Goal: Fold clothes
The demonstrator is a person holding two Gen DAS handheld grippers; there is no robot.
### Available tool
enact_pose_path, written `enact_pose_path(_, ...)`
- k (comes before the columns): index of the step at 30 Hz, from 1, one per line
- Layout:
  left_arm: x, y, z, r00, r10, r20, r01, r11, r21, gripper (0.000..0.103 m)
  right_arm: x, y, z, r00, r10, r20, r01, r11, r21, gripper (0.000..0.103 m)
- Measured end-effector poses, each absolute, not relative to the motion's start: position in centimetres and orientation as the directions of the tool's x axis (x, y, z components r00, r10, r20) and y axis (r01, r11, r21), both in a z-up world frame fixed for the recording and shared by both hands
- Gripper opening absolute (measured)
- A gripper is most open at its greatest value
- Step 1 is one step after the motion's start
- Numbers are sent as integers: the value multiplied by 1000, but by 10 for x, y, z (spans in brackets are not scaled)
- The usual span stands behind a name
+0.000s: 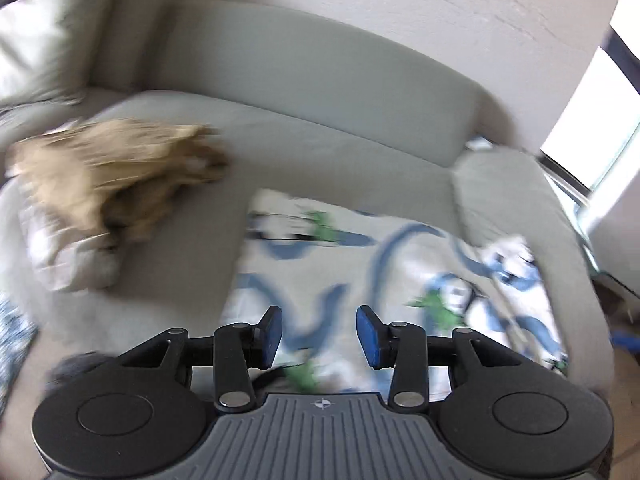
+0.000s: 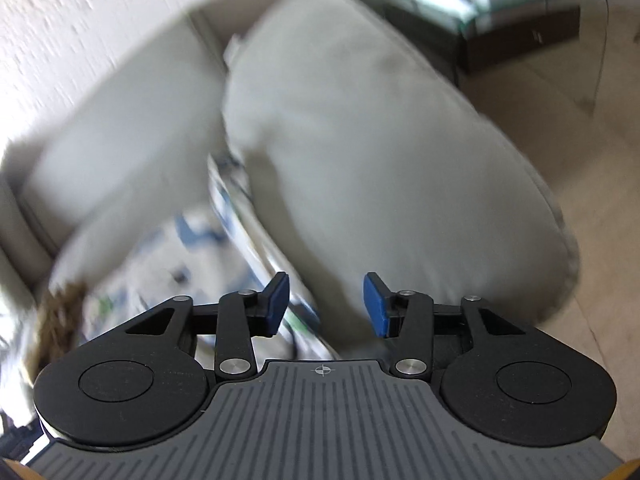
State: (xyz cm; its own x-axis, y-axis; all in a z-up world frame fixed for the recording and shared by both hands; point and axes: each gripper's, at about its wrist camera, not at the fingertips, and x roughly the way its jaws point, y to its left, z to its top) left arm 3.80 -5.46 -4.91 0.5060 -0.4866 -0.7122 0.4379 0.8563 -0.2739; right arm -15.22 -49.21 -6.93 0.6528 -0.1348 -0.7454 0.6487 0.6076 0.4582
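Motion blur smears both views. On the grey fabric sofa (image 1: 320, 92), a white garment with blue and green print (image 1: 372, 264) lies flat beside the armrest (image 2: 372, 152); a tan crumpled garment (image 1: 116, 176) sits further along. The left gripper (image 1: 319, 336) and right gripper (image 2: 325, 304) hover with jaws spread, empty.

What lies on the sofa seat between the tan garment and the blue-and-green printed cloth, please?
Nothing: in the left wrist view, a strip of bare grey sofa seat separates the tan garment from the printed cloth. Motion blur hides finer detail.
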Motion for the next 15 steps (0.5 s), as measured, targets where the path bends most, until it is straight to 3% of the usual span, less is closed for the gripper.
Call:
enact_pose_path(5,35,-120,-69,395,-548,-738,583,770,-260,39,-124,-487,-51,731,-204,-651,618,602,506,51)
enact_pose_path(11,26,-144,-105,314,-559,-768,661,709,-246,31,-71,-495,-69,701,-215,-680,628,638,446,50)
enact_pose_path(15,28,-146,-118,276,-576,-770,691,675,-257,16,-42,-519,-93,674,-136,-726,629,621,468,48)
